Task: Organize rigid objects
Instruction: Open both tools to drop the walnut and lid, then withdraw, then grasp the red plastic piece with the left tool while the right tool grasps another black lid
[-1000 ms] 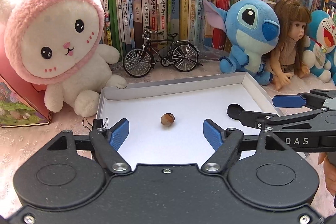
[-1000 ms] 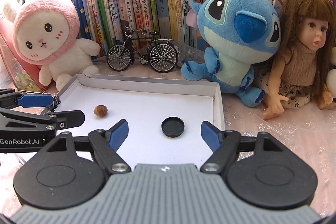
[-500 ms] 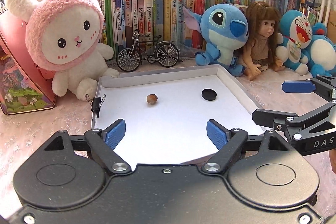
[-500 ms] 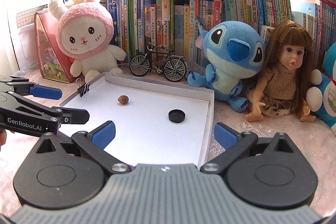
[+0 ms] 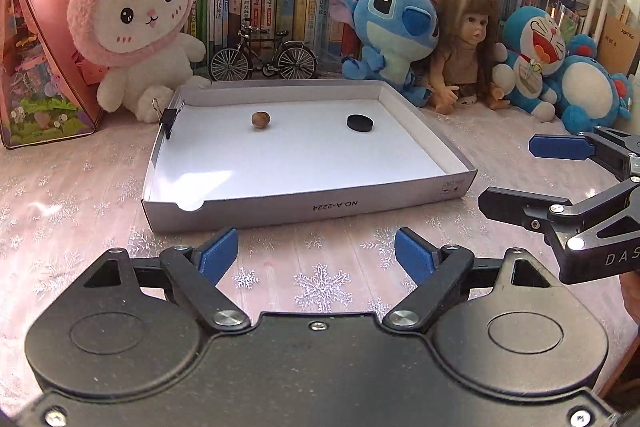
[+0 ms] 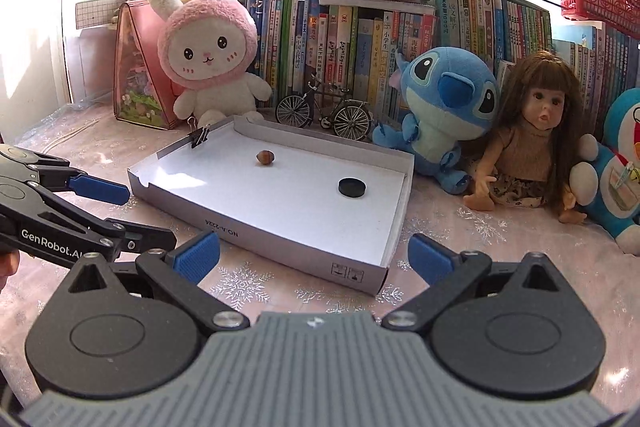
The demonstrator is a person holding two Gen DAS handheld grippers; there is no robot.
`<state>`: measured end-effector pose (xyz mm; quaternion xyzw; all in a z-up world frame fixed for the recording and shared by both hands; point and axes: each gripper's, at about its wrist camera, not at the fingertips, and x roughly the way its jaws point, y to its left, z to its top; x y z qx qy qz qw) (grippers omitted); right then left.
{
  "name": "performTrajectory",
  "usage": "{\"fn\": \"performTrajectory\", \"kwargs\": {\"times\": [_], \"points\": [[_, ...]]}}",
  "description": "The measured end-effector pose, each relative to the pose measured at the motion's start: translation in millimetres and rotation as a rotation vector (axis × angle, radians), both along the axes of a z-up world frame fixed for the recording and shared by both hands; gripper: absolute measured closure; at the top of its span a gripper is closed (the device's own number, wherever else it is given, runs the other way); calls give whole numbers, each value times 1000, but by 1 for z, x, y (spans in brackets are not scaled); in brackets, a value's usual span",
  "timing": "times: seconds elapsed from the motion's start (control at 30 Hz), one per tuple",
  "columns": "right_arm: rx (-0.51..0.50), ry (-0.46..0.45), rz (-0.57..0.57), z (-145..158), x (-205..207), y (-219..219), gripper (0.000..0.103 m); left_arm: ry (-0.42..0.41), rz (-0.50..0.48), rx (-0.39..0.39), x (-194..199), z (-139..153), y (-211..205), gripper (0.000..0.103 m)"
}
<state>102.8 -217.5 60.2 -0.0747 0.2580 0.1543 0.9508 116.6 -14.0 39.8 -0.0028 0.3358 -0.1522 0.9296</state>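
1. Left tongs (image 5: 316,251) stood wide and empty over the worktop (image 5: 80,195), just short of the tray (image 5: 304,215); jaws had just been opening.
2. Right tongs (image 6: 314,253) stood at full spread, empty, also newly opened.
3. Tray held a nut (image 5: 261,119) and a black disc (image 5: 359,123), well apart, both toward the far wall.
4. Judged: placing appears done; no loose rigid piece visible outside.

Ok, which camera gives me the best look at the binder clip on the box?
The right wrist view: the binder clip shows side-on, wire handles up, on the box rim. The left wrist view shows it nearly edge-on.
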Motion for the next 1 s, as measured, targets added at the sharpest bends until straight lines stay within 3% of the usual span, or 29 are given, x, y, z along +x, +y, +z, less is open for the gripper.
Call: {"fn": "performTrajectory", "kwargs": {"times": [0.4, 0.73, 1.0], "points": [[42, -9, -31, -25, -50, -3, 0, 9, 42, -30, -50, -25, 8, 18], [23, -18, -68, -38, -84, -5, 0, -41, 62, 11, -86, -29, 19, 17], [36, -40, -83, -39, -106, -7, 1, -28, 75, 17, -106, -32, 31, 17]]}}
